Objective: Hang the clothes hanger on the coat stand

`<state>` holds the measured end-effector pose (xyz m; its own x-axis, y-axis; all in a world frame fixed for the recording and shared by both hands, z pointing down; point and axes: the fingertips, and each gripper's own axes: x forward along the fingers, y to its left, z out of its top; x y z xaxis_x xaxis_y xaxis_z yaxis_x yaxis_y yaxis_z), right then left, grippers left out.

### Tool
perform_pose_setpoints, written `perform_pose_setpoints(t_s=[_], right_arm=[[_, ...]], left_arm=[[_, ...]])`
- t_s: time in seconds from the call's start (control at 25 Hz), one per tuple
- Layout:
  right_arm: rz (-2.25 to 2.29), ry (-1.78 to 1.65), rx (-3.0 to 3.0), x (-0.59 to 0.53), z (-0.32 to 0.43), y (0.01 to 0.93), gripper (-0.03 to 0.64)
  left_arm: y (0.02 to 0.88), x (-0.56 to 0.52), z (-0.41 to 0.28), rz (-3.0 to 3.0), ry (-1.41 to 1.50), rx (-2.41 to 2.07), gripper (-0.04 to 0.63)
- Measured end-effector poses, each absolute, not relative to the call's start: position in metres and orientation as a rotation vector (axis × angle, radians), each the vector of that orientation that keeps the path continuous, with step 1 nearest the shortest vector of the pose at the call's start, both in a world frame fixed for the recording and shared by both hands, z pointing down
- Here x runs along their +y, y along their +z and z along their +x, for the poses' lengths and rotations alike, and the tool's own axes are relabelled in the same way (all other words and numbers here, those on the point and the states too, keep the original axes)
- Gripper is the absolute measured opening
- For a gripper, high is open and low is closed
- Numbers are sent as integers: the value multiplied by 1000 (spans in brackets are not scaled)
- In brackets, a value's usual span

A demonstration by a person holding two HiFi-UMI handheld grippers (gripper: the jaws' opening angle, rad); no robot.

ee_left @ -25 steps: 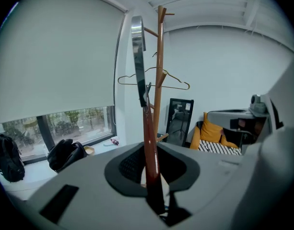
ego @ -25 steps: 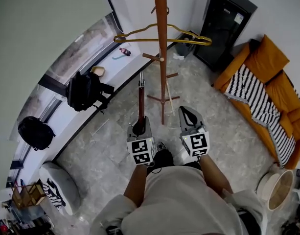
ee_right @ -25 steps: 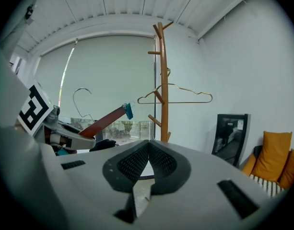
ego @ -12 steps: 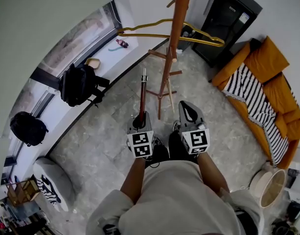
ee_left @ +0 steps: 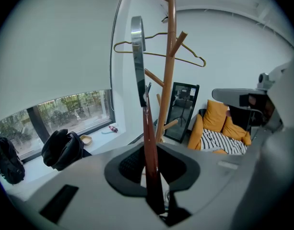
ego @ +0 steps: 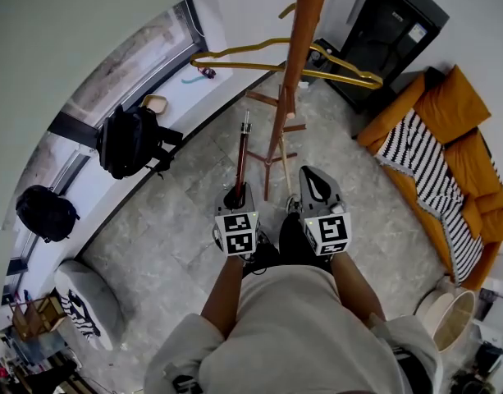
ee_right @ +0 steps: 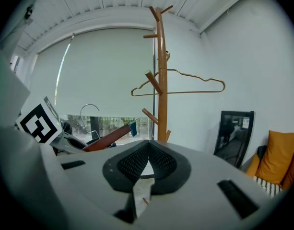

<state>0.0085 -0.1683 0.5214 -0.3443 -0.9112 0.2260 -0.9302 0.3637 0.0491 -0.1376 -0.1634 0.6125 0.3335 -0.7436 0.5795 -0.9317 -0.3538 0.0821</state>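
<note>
Already the thin gold hanger [ego: 243, 66] hangs on the wooden stand [ego: 285, 97].

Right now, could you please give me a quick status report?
Left gripper shut on wooden hanger, not yet hung. Right gripper shut, empty. Gold wire hanger already on coat stand.

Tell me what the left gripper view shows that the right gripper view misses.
Left gripper view only: the left gripper clamped on the red-brown pole, seen along its length. Right gripper view only: the right gripper shut on nothing, and the left one's marker cube. Both: the gold hanger hanging on the coat stand, and the pole's hook end.
</note>
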Motion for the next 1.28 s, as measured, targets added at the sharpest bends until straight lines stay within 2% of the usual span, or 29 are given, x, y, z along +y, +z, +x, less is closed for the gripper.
perform_pose_setpoints(t_s=[1.28], right_arm=[[1588,166,-2452,-261,52,526,5]], left_arm=[[624,-272,-82,2191,698,-1497,61]])
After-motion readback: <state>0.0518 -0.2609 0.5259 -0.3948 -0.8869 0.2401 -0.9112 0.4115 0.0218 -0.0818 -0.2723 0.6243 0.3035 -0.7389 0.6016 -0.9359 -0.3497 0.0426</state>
